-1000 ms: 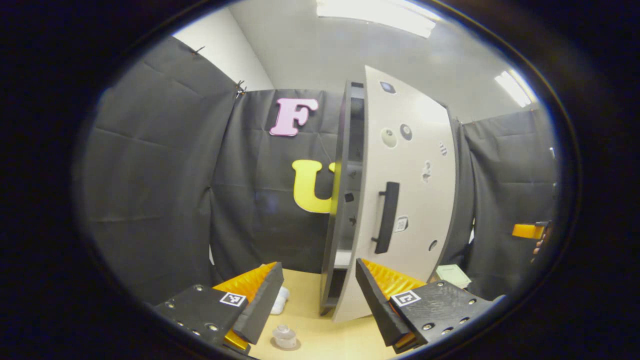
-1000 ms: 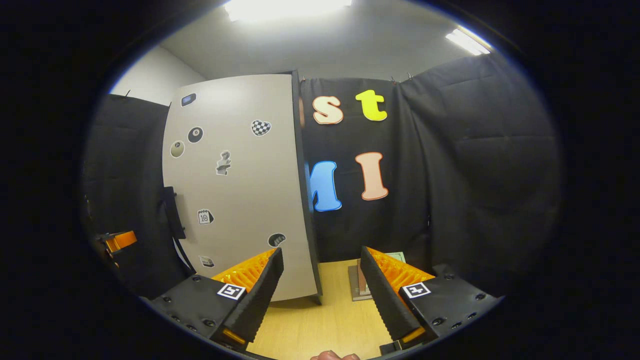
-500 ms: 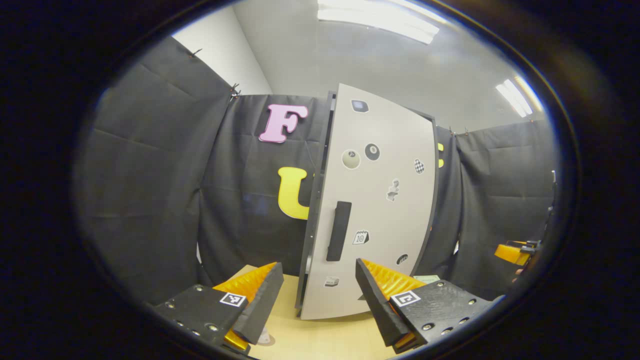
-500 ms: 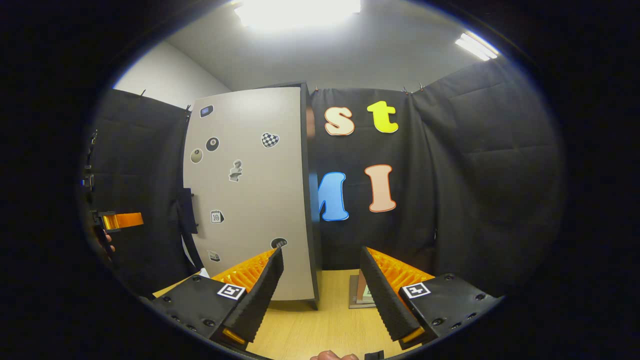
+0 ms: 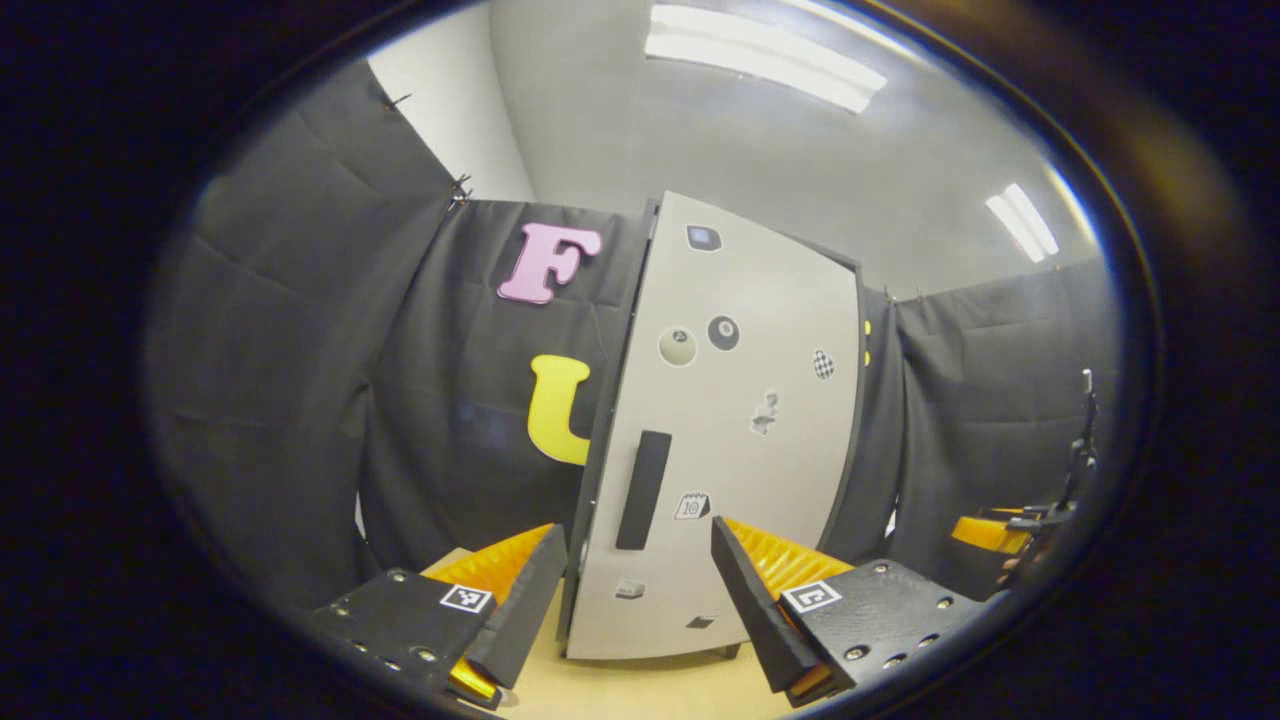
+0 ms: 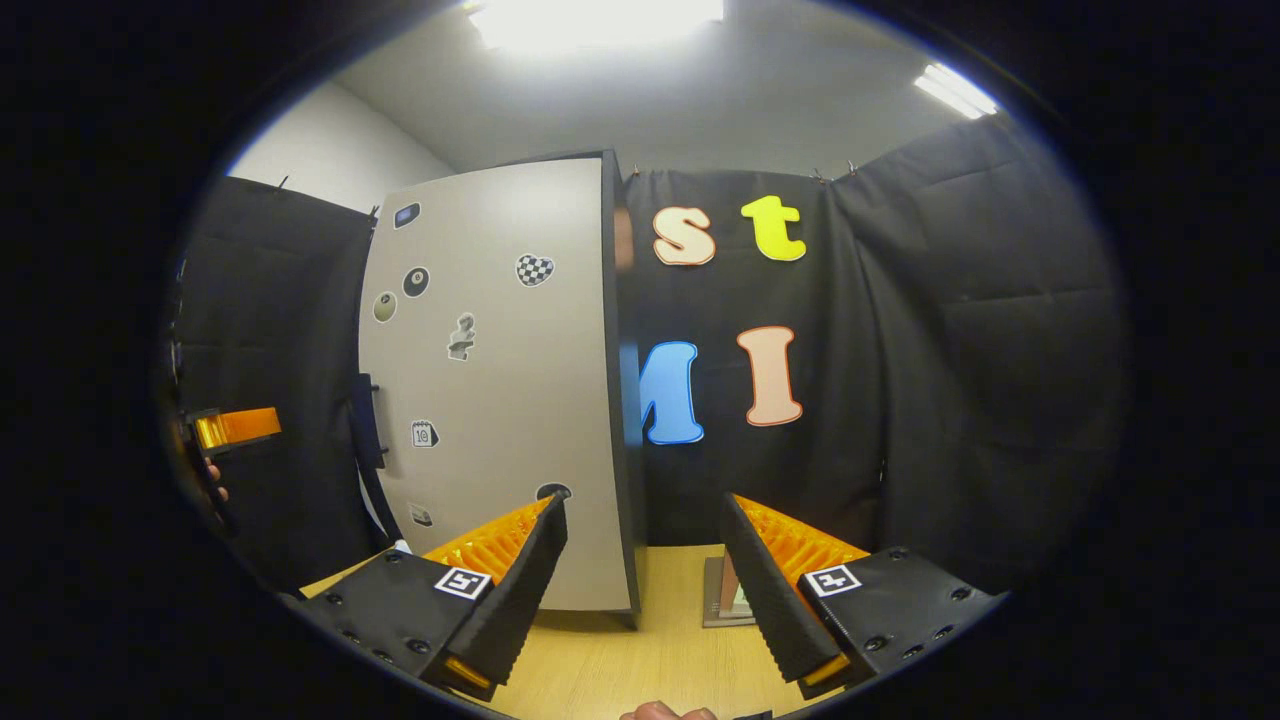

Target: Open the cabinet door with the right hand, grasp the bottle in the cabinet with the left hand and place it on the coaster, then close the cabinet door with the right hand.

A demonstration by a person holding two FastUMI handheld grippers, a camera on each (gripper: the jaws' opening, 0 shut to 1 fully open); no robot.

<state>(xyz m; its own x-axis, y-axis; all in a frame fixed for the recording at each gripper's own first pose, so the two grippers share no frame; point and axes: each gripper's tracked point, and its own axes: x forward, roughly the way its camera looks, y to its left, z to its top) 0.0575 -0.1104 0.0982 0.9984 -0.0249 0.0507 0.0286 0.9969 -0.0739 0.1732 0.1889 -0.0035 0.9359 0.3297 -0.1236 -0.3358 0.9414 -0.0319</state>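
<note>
Door (image 5: 740, 430) closed on cabinet, handle (image 5: 642, 490) at its left edge. L gripper (image 5: 638, 600) fingers spread, nothing held, in front of door. R gripper (image 6: 645, 590) spread too, empty, above table (image 6: 640, 670) near door's right edge.

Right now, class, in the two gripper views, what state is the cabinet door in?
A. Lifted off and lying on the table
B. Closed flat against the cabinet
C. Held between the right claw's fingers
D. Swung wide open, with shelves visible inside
B: the cabinet door sits flat against the cabinet's dark frame, no shelves visible, and the right claw is open with nothing between its fingers.
</note>
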